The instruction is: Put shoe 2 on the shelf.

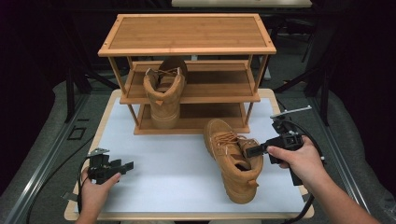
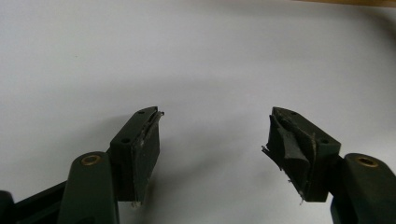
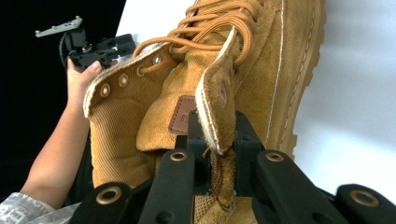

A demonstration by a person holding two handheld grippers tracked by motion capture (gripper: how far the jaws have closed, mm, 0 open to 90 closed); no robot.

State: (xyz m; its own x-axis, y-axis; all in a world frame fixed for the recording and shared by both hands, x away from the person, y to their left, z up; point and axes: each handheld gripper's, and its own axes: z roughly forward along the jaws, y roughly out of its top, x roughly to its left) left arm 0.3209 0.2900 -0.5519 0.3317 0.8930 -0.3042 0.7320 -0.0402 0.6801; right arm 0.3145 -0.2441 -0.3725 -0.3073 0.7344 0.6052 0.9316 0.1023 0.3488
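Note:
A tan lace-up boot [image 1: 232, 163] lies on the white tabletop [image 1: 163, 154] right of centre, toe toward the rack. My right gripper [image 1: 252, 150] is shut on the boot's collar flap [image 3: 215, 100] beside the top eyelet, the suede pinched between the jaws of my right gripper [image 3: 217, 140]. A second matching boot [image 1: 163, 95] stands on the middle shelf of the wooden rack [image 1: 187, 32], heel toward me. At the table's left front my left gripper [image 1: 125, 166] is open, and in its own view my left gripper [image 2: 212, 135] has only bare white surface between its fingers.
The three-shelf rack stands at the back of the table; its top shelf and bottom shelf [image 1: 210, 116] are bare. The table's wooden rim [image 1: 187, 215] runs along the front. Dark floor and metal stands surround the table. The left hand holding the other gripper [image 3: 95, 46] appears beyond the boot.

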